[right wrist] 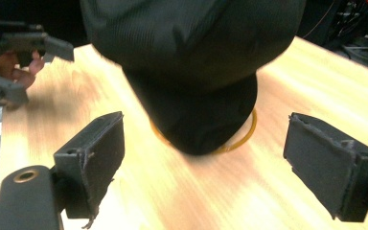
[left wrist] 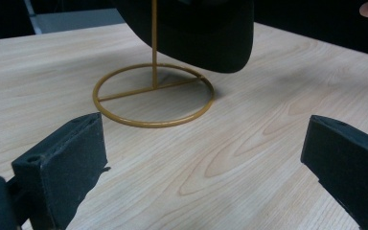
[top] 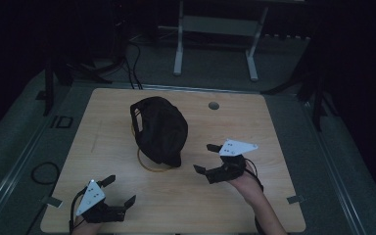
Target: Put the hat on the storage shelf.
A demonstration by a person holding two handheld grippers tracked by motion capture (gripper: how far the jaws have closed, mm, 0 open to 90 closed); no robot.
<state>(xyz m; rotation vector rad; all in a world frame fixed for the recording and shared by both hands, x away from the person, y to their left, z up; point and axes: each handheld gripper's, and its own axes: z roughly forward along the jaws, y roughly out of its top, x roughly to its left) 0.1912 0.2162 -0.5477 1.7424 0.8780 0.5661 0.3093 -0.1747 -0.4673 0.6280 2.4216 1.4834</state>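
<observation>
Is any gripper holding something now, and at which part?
Nothing is held. The left gripper and right gripper are both open, apart from the black cap on its stand.

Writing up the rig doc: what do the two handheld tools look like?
Left black two-jaw tool: blocky matte jaws with rough textured pads, a grey three-cornered plate with dark dots on top, and a black cable trailing back. Right black two-jaw tool: same build, same plate, frayed pad edges. No sleeves can be made out.
</observation>
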